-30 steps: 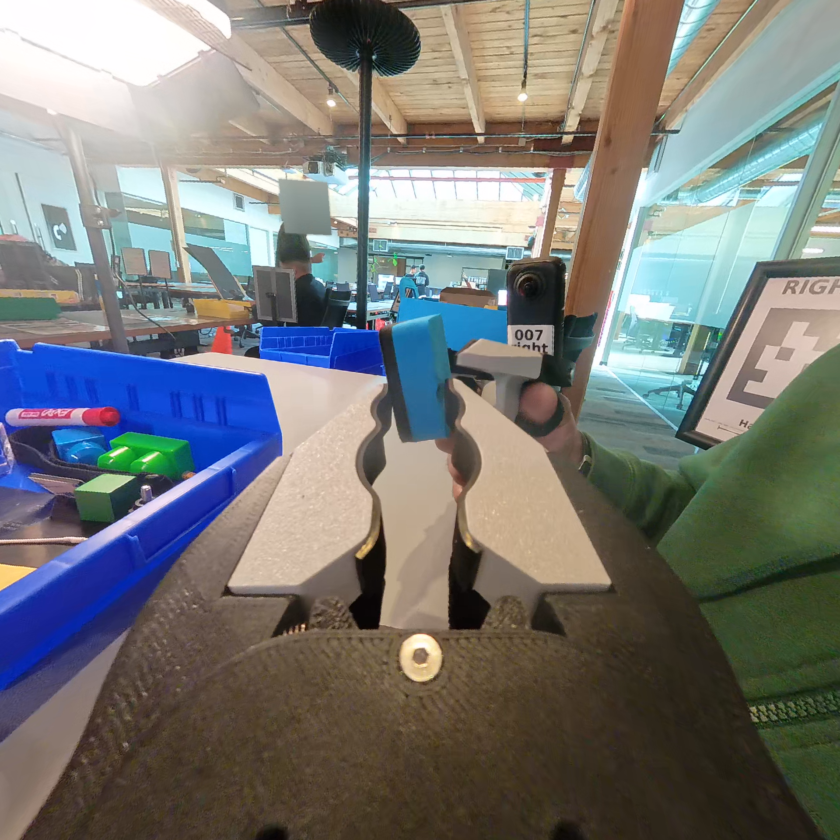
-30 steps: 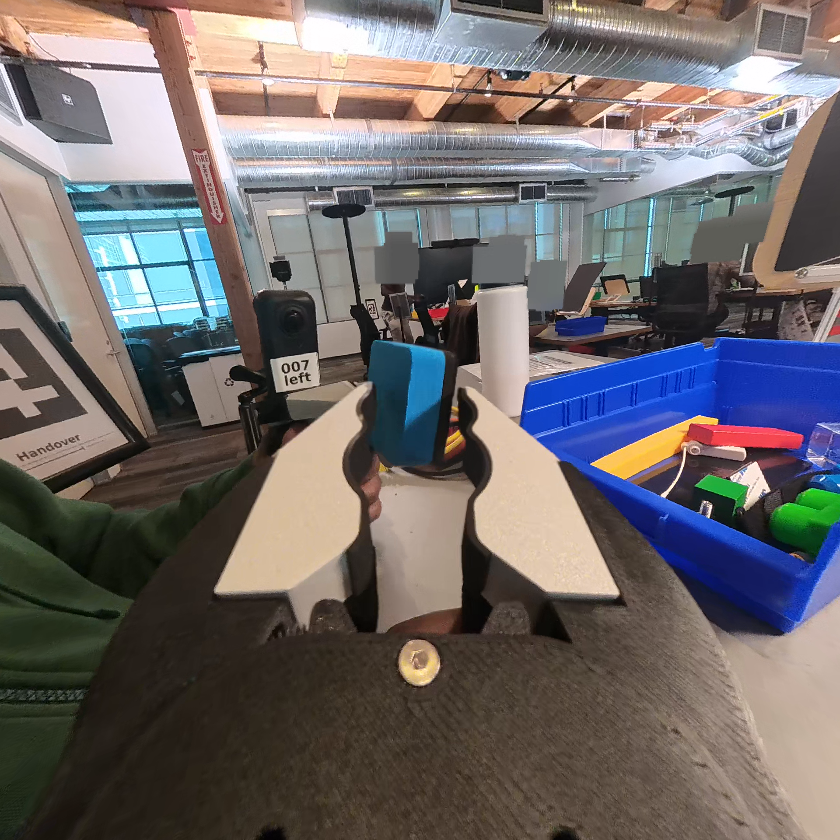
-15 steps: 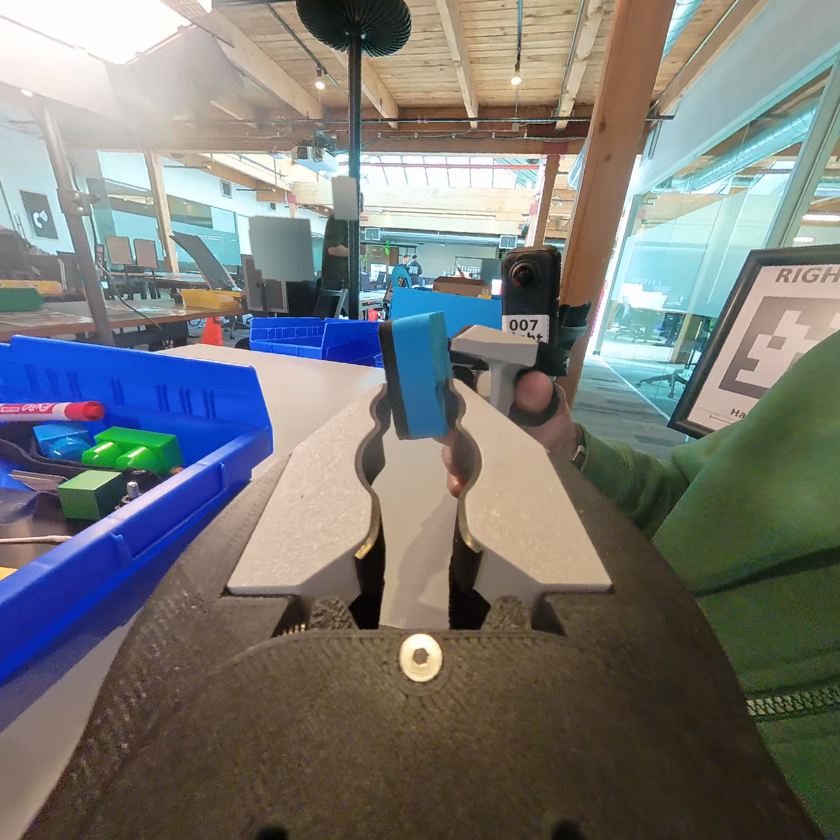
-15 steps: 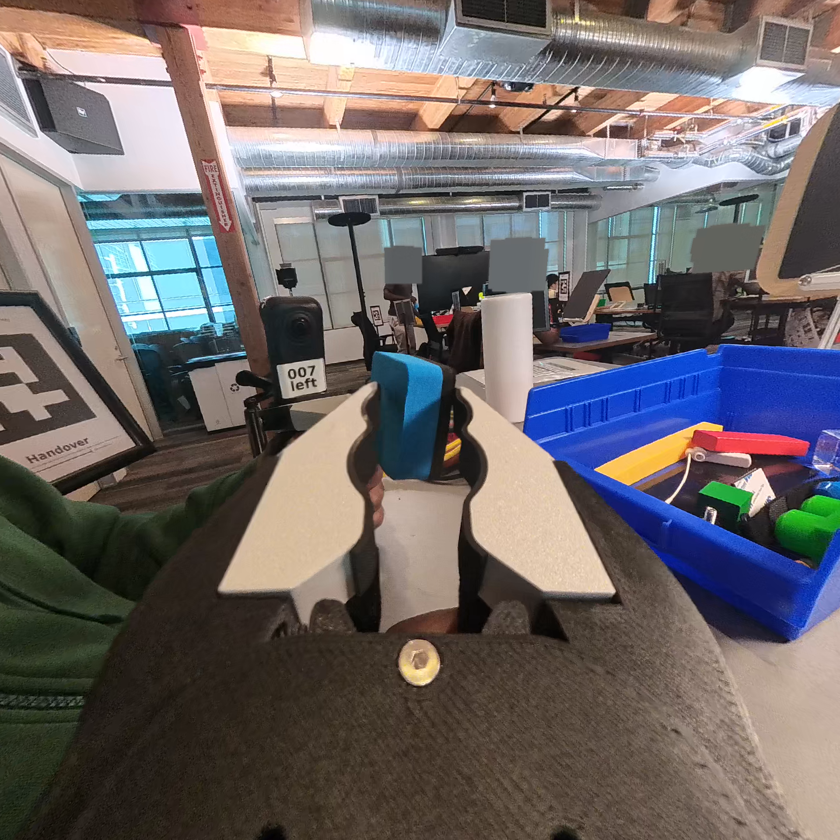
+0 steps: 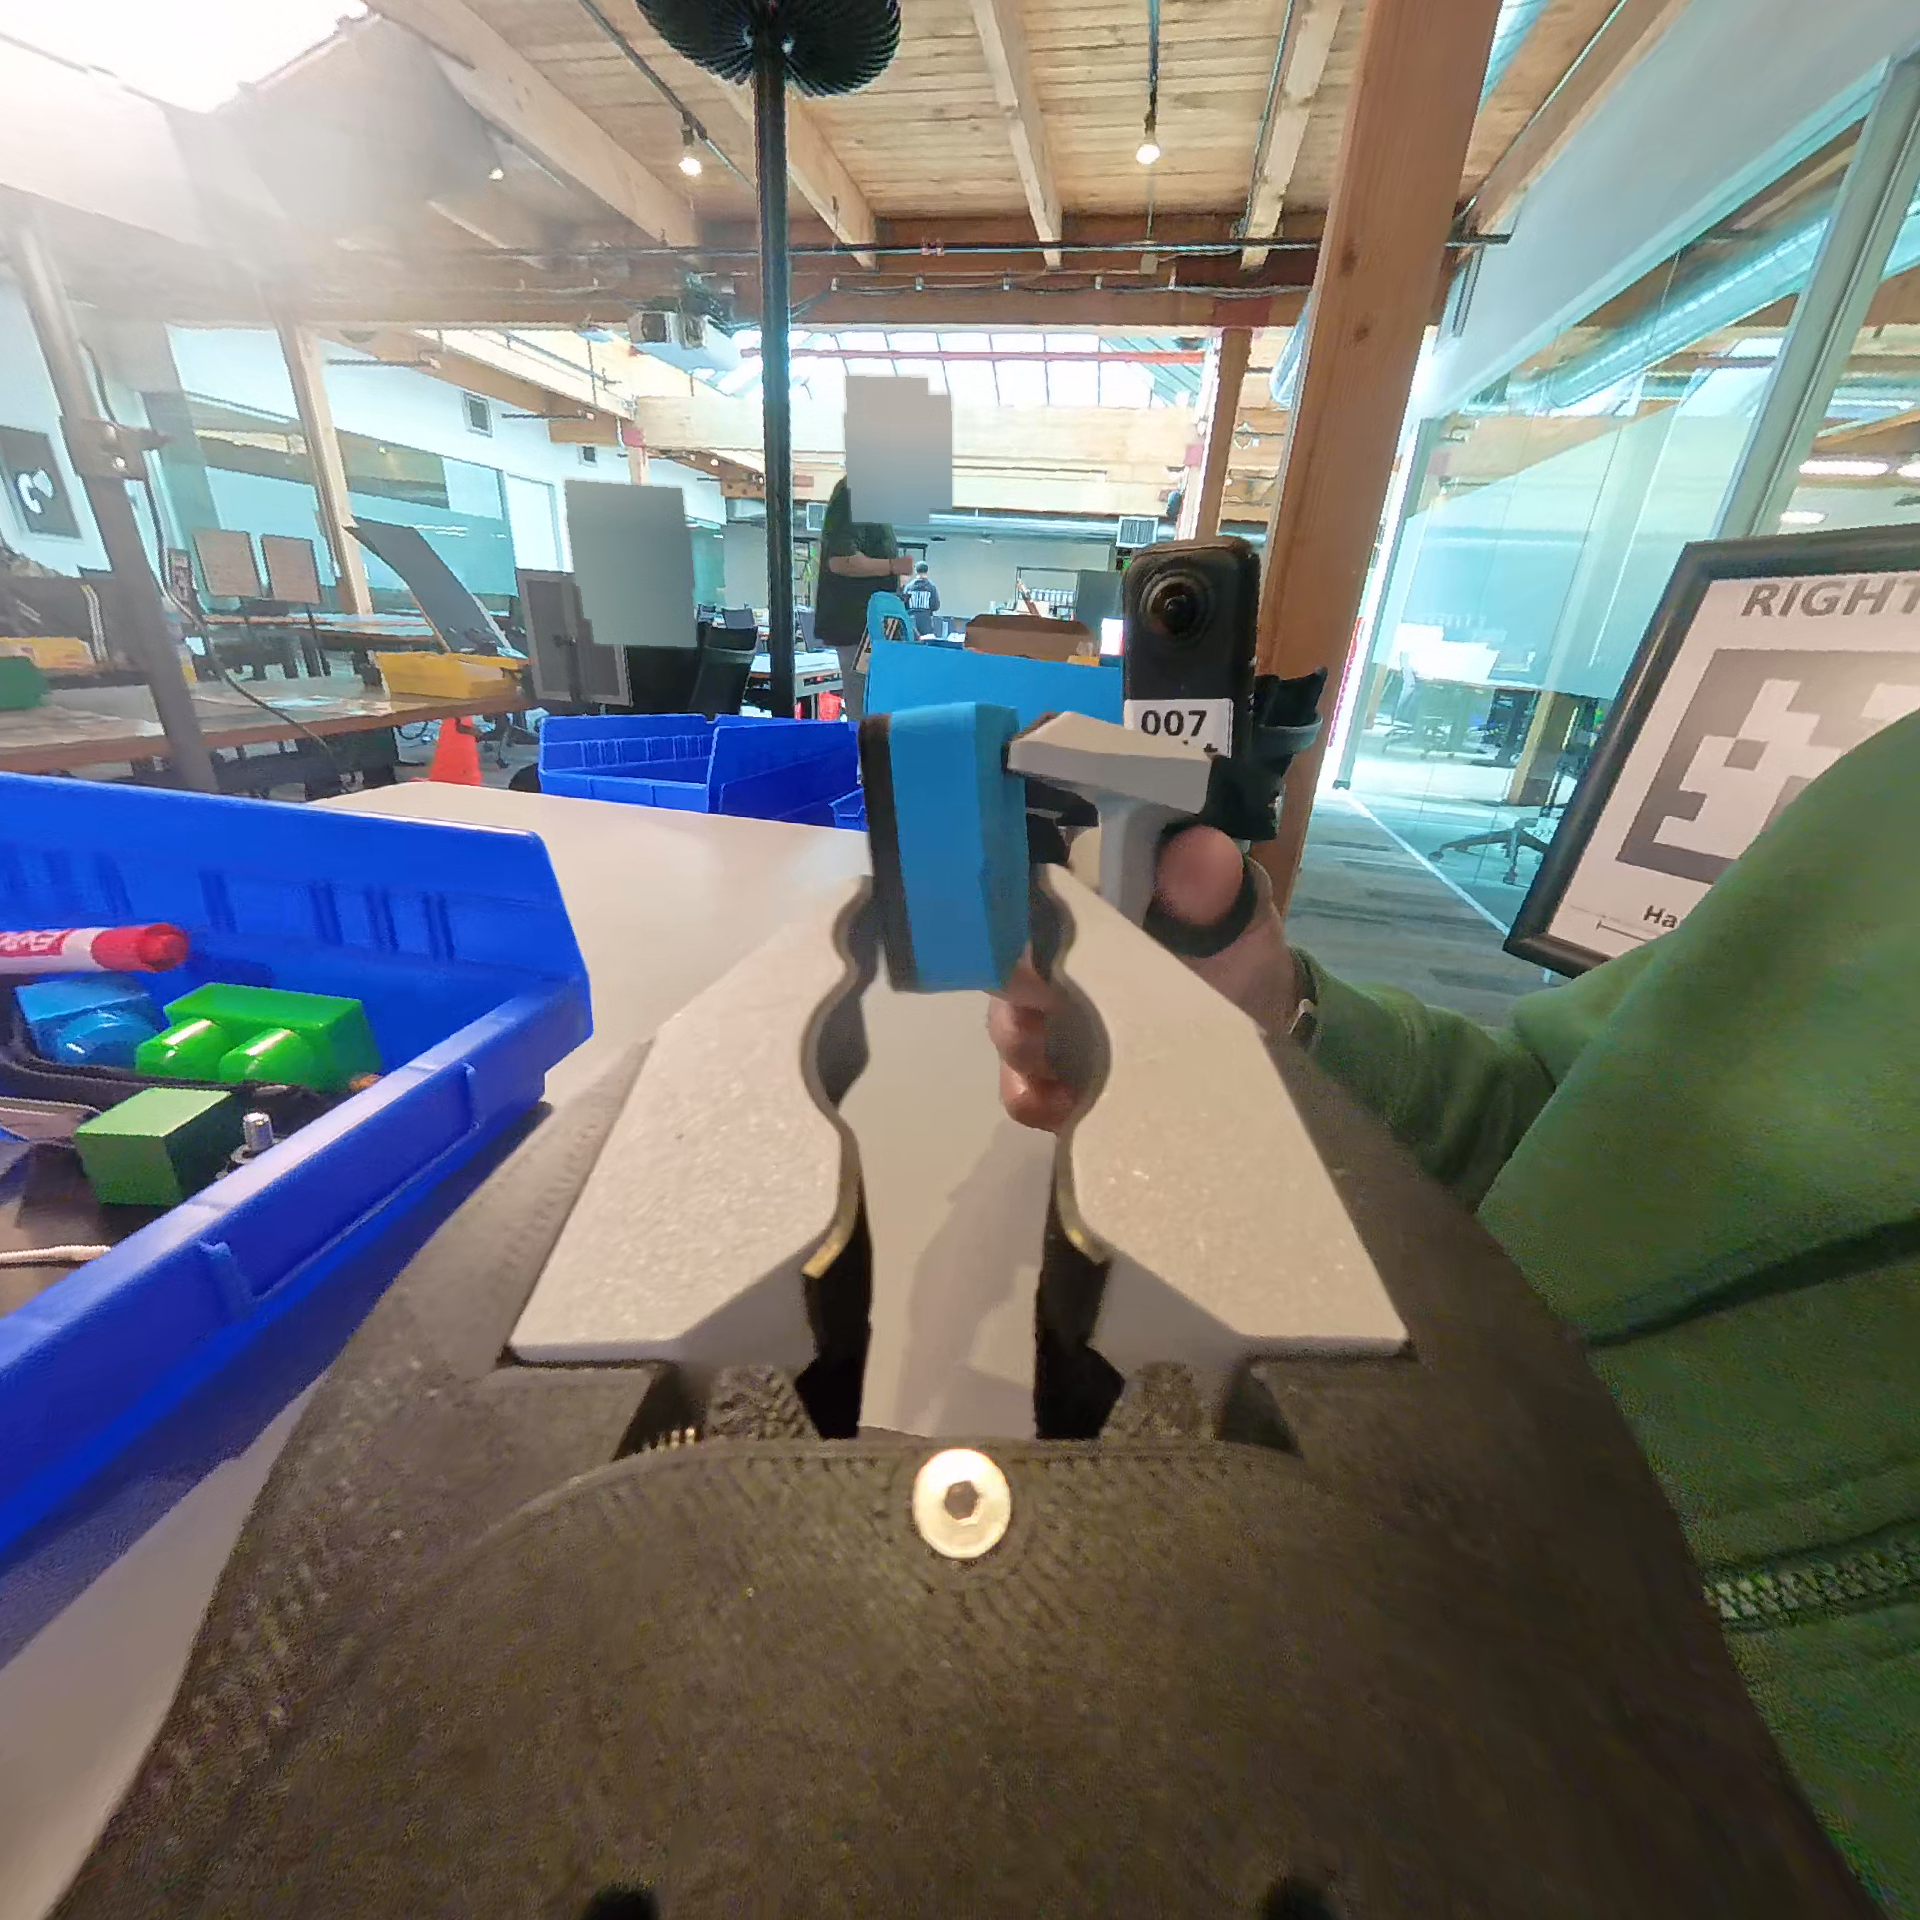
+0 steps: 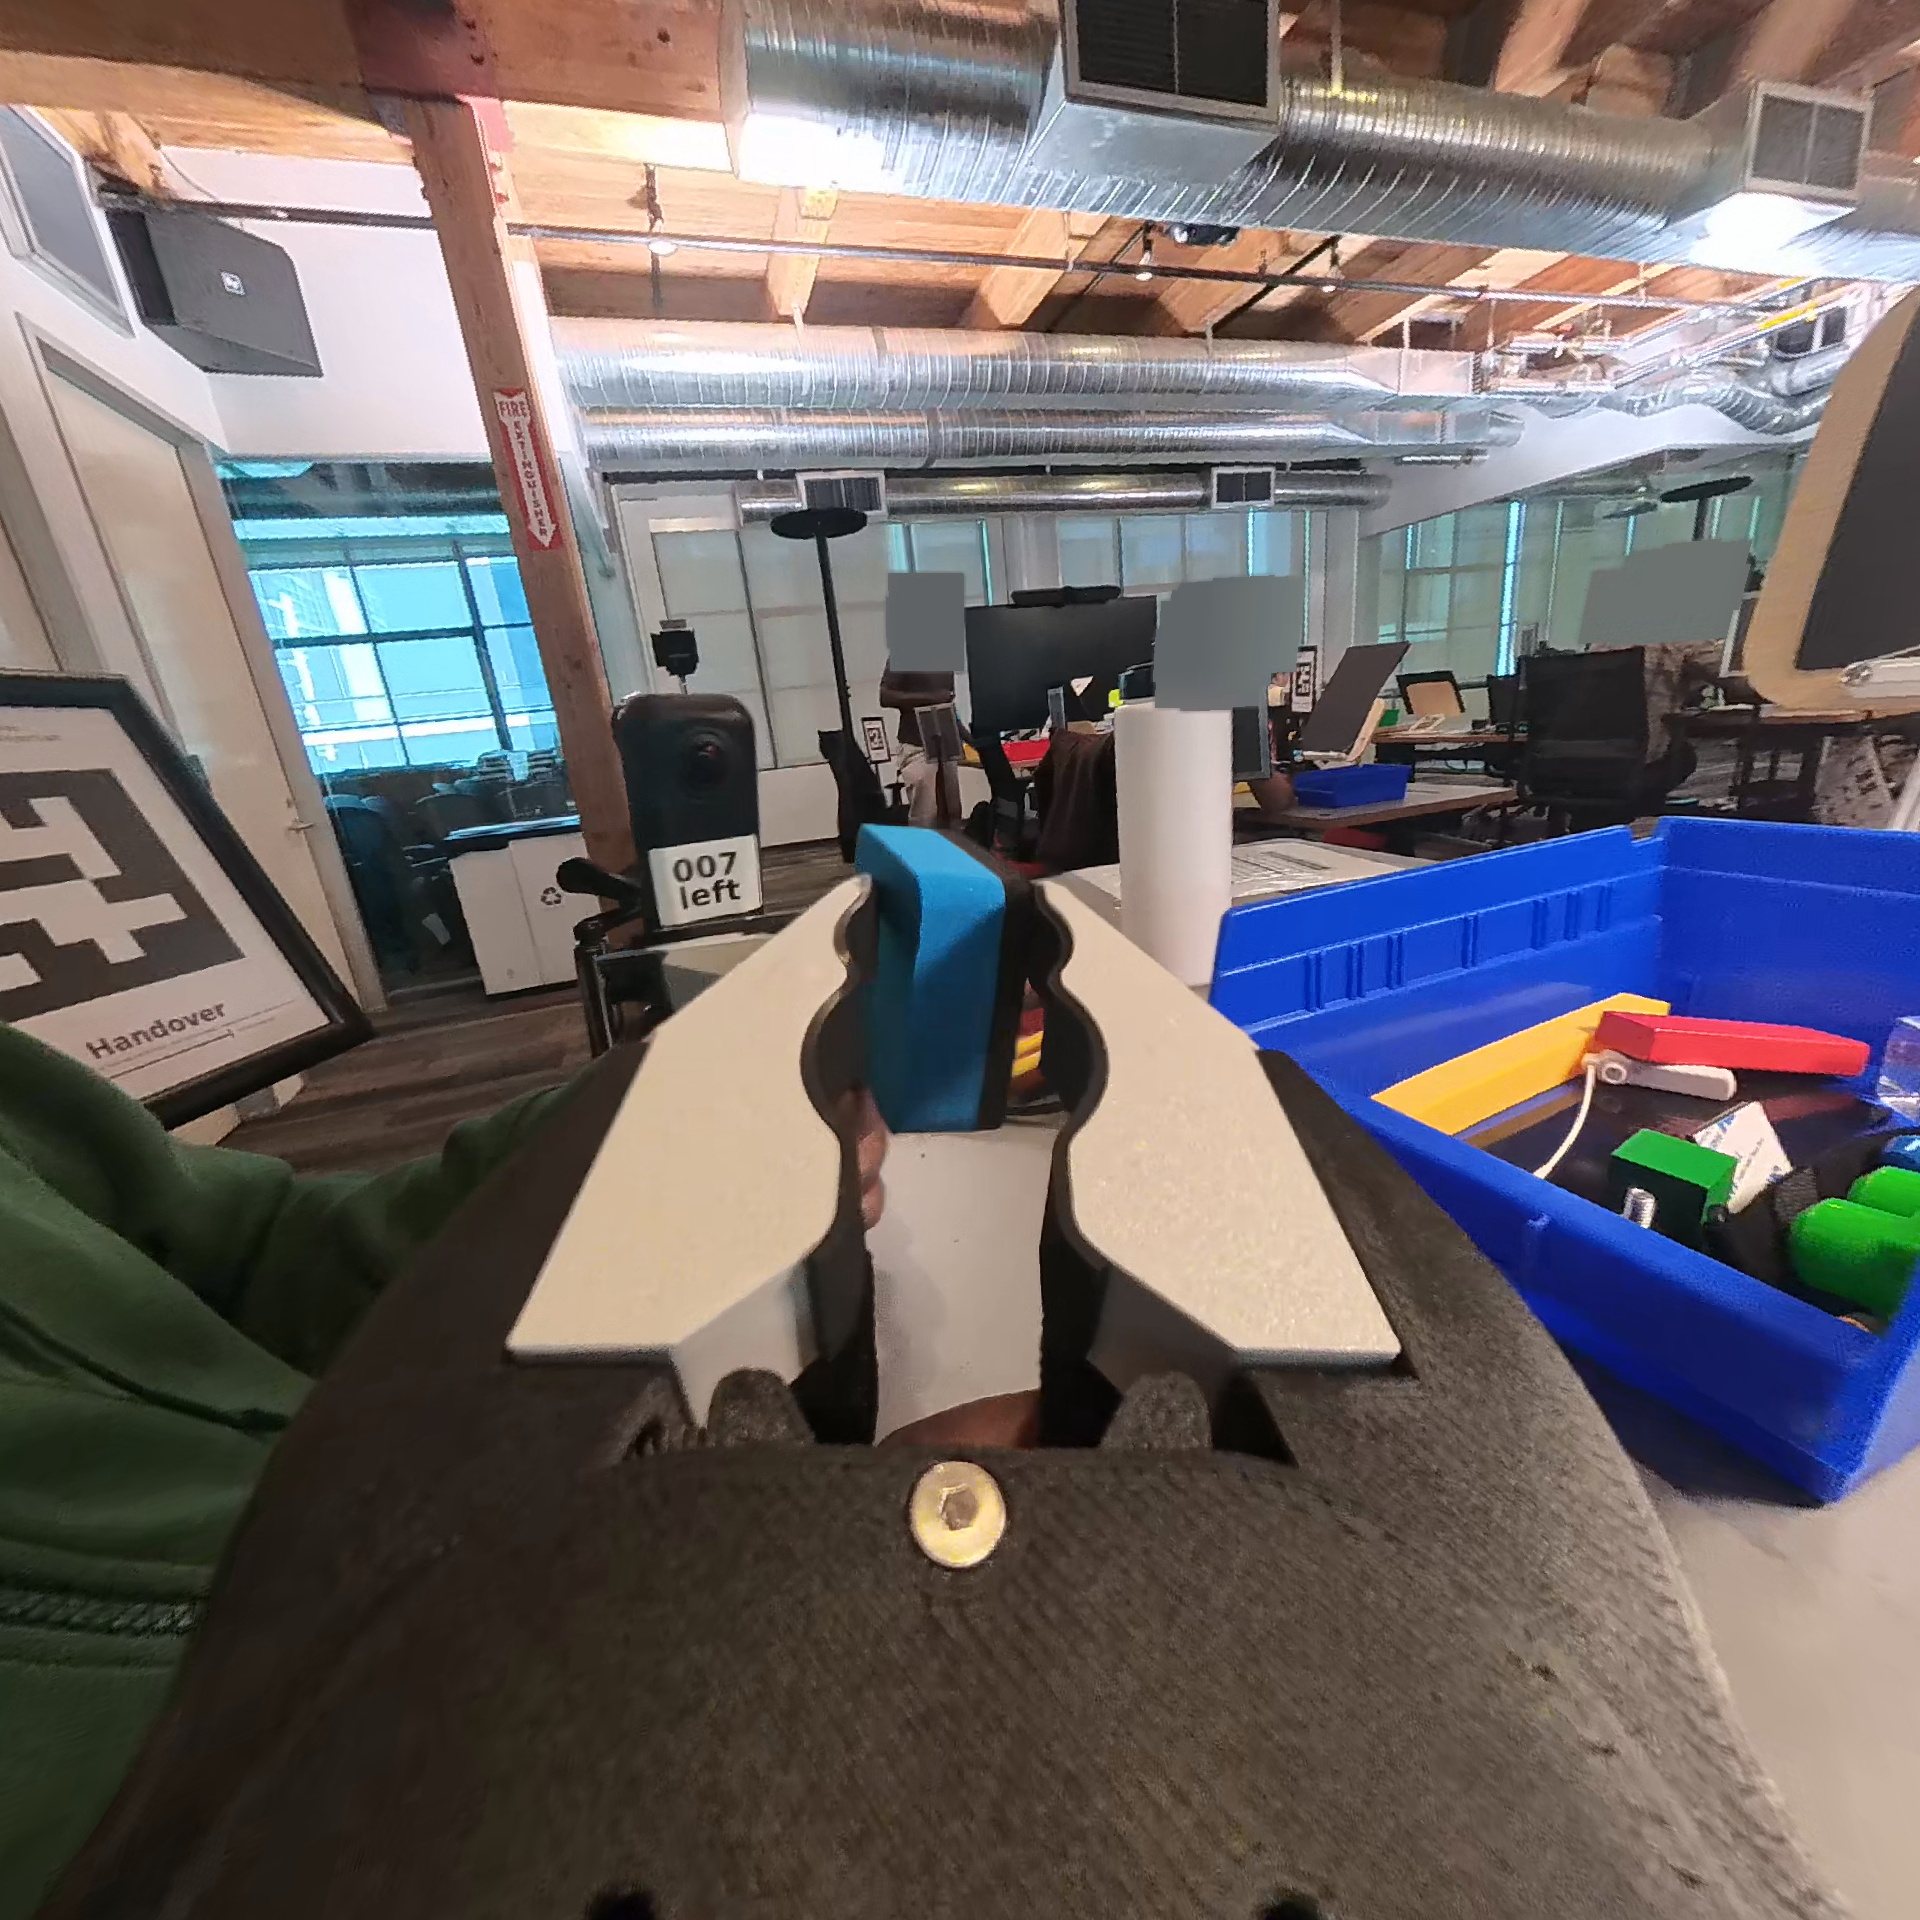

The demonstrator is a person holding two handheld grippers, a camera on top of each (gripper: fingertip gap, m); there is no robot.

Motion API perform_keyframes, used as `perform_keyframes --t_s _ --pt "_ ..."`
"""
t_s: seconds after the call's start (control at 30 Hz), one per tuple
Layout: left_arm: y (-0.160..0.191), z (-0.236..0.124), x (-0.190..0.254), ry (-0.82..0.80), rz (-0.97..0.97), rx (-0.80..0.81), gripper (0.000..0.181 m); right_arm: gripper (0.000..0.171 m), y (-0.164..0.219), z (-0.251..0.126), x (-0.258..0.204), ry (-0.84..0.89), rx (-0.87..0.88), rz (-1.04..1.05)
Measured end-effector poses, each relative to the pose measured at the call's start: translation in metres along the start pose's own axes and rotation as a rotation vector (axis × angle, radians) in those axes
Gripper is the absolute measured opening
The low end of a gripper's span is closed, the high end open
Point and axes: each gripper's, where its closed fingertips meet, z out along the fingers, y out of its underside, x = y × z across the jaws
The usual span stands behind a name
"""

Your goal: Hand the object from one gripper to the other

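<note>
I see a blue bin [image 6: 1455,997] holding green blocks [image 6: 1860,1236], and behind it a white paper roll [image 6: 1174,831]; a framed marker sign [image 5: 1766,727] stands apart.

My table [image 5: 665,883]: pale grey top. Blue bin [image 5: 312,1039] sits on it; two more blue bins [image 5: 707,769] beyond that bin; white paper roll [image 6: 1174,831] stands beside it.

Each camera sits just behind its own jaws, looking forward along them. The two face each other at close range, sharing the blue eraser [image 5: 951,847] [image 6: 935,997] and the blue bin [image 5: 312,1039] [image 6: 1558,987] on the surface.
</note>
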Motion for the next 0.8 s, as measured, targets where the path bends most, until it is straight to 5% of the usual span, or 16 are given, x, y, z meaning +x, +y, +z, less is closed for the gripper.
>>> perform_keyframes --t_s 0.23,0.33,0.53,0.8 --pt "-0.0026 -0.0020 0.0007 0.001 0.032 0.002 0.023 0.055 0.0017 0.0008 0.0003 -0.006 -0.016 0.026" --pt "0.0005 -0.0007 0.0014 0.002 0.039 -0.015 0.023 0.031 0.0050 0.0012 -0.0023 -0.012 -0.033 -0.002" --pt "0.0025 0.0024 0.0011 0.009 -0.024 -0.014 0.047 0.027 -0.0026 -0.0011 -0.0006 0.002 0.008 -0.007" --pt "-0.0014 0.0003 0.0017 0.003 0.035 -0.003 0.024 0.037 -0.0004 -0.0001 -0.0025 -0.014 -0.002 0.010"
